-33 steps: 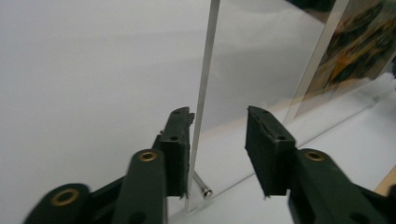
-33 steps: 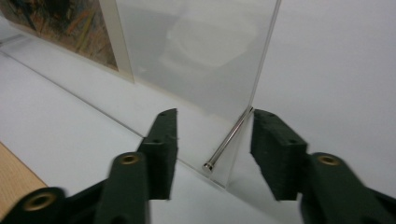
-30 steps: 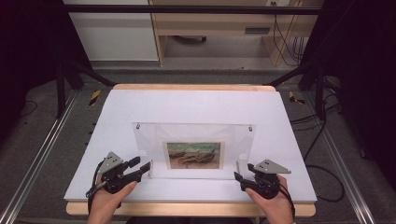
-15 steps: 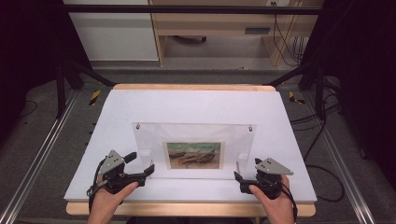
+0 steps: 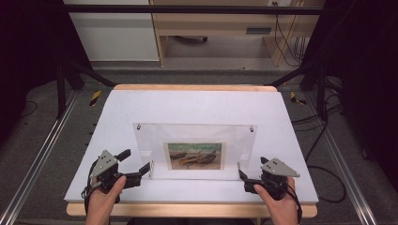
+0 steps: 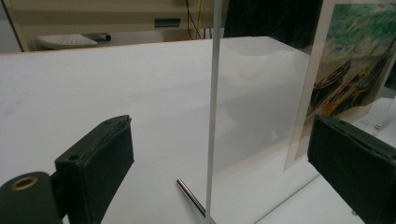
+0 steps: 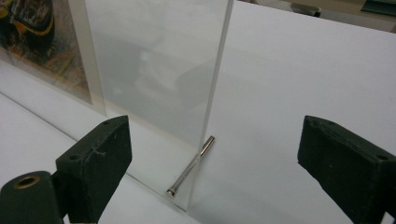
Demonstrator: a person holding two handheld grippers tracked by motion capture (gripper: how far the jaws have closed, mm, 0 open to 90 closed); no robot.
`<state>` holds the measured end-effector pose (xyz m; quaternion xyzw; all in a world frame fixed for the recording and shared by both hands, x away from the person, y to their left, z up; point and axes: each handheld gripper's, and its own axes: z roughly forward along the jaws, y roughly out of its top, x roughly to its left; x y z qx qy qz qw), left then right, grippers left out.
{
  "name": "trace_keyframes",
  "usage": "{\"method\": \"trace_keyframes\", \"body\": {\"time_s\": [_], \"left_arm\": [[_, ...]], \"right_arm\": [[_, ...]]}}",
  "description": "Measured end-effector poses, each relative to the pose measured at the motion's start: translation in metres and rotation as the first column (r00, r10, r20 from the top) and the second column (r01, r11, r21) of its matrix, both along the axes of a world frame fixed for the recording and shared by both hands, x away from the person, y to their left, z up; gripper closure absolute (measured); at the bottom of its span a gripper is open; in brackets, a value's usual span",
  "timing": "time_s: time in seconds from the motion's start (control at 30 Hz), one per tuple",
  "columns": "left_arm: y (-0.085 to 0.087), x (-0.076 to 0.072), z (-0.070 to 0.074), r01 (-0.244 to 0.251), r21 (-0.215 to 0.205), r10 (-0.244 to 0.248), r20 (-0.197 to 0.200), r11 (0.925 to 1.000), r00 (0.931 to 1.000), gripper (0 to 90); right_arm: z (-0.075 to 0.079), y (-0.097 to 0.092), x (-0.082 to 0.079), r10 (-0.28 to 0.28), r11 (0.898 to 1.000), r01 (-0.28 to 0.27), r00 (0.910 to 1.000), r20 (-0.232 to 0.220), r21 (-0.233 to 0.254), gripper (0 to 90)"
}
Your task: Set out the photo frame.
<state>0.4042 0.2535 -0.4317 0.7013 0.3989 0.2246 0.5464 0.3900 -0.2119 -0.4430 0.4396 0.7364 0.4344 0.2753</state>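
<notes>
A clear acrylic picture frame (image 5: 195, 150) stands upright on the white tabletop (image 5: 197, 105), with a painting of boats (image 5: 195, 156) inside it. My left gripper (image 5: 136, 161) is at its lower left corner and my right gripper (image 5: 252, 167) at its lower right corner. In the left gripper view the frame's edge (image 6: 214, 93) runs between the wide-apart pads (image 6: 100, 172) without touching them, beside a metal pin (image 6: 189, 196). The right gripper view has the pane's edge (image 7: 217, 79) and a pin (image 7: 191, 166) between its untouching pads (image 7: 98, 163). Both pairs of jaws have just been opening, and both grippers are open.
A wooden strip (image 5: 187, 209) borders the table's near edge. Beyond the far edge stand a white cabinet (image 5: 112, 35) and a wooden shelf unit (image 5: 220, 28). Metal rails (image 5: 37, 159) run along the floor on both sides, and cables (image 5: 324, 140) trail at the right.
Both grippers' jaws have spread apart off the frame's lower corners. The frame stays standing where it was, and the hands have hardly shifted.
</notes>
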Motion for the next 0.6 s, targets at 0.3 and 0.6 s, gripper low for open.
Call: {"method": "trace_keyframes", "body": {"time_s": [0.3,0.6], "left_arm": [[0.002,-0.002,0.001,-0.02,0.051,0.021,-0.002,0.9985,0.9998,6.5],[0.011,-0.006,0.005,-0.043,0.092,0.044,-0.011,0.9949,0.999,5.5]], "right_arm": [[0.004,-0.013,-0.005,-0.046,0.999,0.046,0.9989,0.011,0.011,11.9],[0.006,-0.023,-0.01,-0.077,0.997,0.077,0.997,0.01,0.016,13.0]]}}
